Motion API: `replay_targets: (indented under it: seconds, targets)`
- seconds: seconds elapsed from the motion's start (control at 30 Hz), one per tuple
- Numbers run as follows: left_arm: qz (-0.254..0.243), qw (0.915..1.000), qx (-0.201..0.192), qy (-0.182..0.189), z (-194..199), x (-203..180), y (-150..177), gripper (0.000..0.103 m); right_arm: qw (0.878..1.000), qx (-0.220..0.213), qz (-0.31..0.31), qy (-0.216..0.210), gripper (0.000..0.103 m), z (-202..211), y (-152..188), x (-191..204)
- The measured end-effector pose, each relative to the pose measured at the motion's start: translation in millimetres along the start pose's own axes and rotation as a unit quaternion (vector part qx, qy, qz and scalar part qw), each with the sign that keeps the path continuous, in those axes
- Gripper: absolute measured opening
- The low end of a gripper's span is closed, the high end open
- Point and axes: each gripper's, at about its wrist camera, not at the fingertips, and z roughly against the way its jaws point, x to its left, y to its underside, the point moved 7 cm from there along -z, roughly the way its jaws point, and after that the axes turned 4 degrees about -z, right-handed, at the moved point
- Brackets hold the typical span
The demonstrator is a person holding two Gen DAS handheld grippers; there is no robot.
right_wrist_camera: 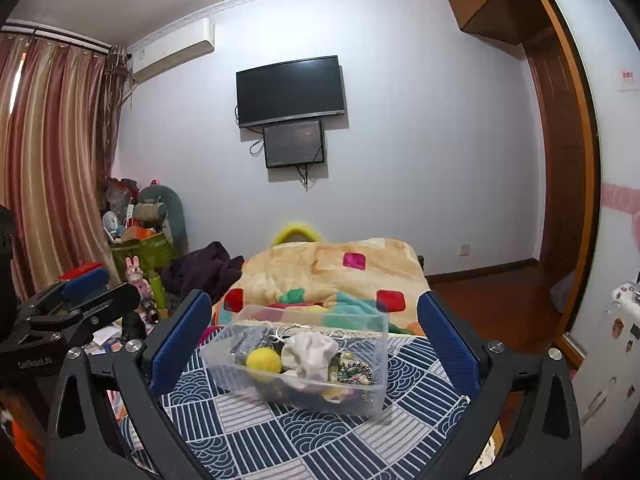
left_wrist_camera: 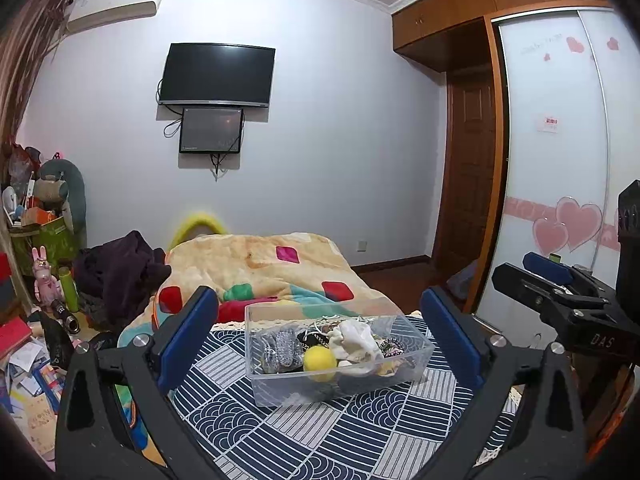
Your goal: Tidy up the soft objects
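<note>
Clear plastic bin [left_wrist_camera: 340, 360] rests on the patterned bed cover [left_wrist_camera: 280, 432], holding a yellow ball [left_wrist_camera: 319, 363] and white cloth [left_wrist_camera: 356, 340] (soft, light; pinch a fold). Left claw [left_wrist_camera: 320, 340] and right claw [right_wrist_camera: 314, 344] gape wide, empty.

**Soft, even room light, heavy fisheye bend**

Bright enough throughout, no harsh shadows. Strong barrel distortion curving the wardrobe [left_wrist_camera: 556, 152] and ceiling line. Black vignette at corners. Slight blur on the yellow shape [left_wrist_camera: 200, 224] behind the blanket [left_wrist_camera: 256, 264].
</note>
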Motion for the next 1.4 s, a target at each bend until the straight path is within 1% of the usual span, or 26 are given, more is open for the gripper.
replay_targets:
  seconds: [0.4,1.17,1.4]
  targets:
    - [0.0,1.0,0.0,0.001,0.7,0.1,0.0,0.103,1.0,0.002,0.0,-0.002,0.103,1.1,1.5,1.0]
    - [-0.001,0.9999,-0.002,0.014,3.8,-3.9,-2.7,0.103,1.0,0.002,-0.001,0.0,0.103,3.0,4.1,0.8]
    - [0.005,0.9998,0.003,0.017,2.6,-1.9,-0.7,0.103,1.0,-0.001,-0.003,0.002,0.103,5.8,3.0,0.4]
